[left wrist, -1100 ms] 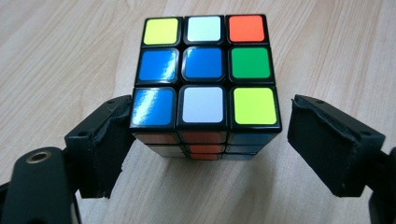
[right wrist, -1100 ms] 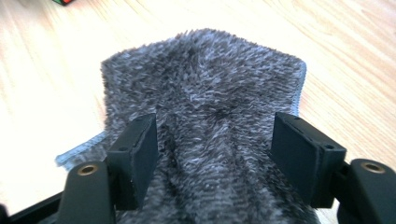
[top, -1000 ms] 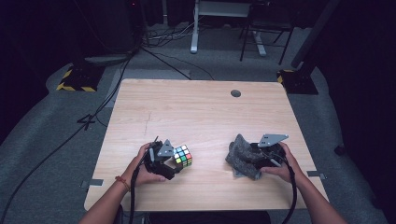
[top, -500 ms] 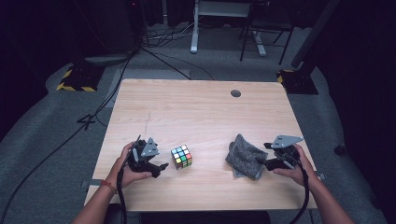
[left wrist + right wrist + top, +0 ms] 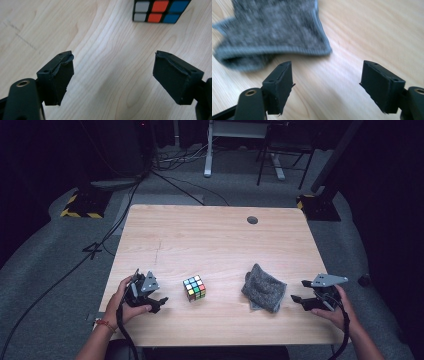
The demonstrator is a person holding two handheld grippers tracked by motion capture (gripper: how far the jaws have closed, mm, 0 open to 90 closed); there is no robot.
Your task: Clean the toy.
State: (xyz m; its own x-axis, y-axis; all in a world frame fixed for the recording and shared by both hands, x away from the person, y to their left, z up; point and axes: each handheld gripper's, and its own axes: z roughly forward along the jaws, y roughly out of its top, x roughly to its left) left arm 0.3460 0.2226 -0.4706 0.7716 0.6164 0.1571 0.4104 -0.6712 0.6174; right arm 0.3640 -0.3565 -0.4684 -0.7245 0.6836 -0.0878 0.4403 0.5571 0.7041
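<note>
Room: dark floor with cables and stands behind a pale wooden table [image 5: 210,235] that fills the middle of the high view.
Puzzle cube: the puzzle cube [image 5: 194,287] sits lower centre of the high view, and at the top edge of the left gripper view [image 5: 160,11], apart from both jaws.
Cloth: the grey cloth [image 5: 263,288] lies crumpled right of centre, in the upper left of the right gripper view [image 5: 272,32], not touched.
Left gripper: the left gripper [image 5: 159,303] at lower left has its jaws spread with bare wood between them; they have just been narrowing a little.
Right gripper: the right gripper [image 5: 297,299] at lower right is wide apart and empty, its jaws just been widening.
Step in hand: likely both tools drawn clear of their things.
Doing it well: probably keep the jaws level over the wood, and if returning, centre the cube or a cloth fold between the pads before pinching.
</note>
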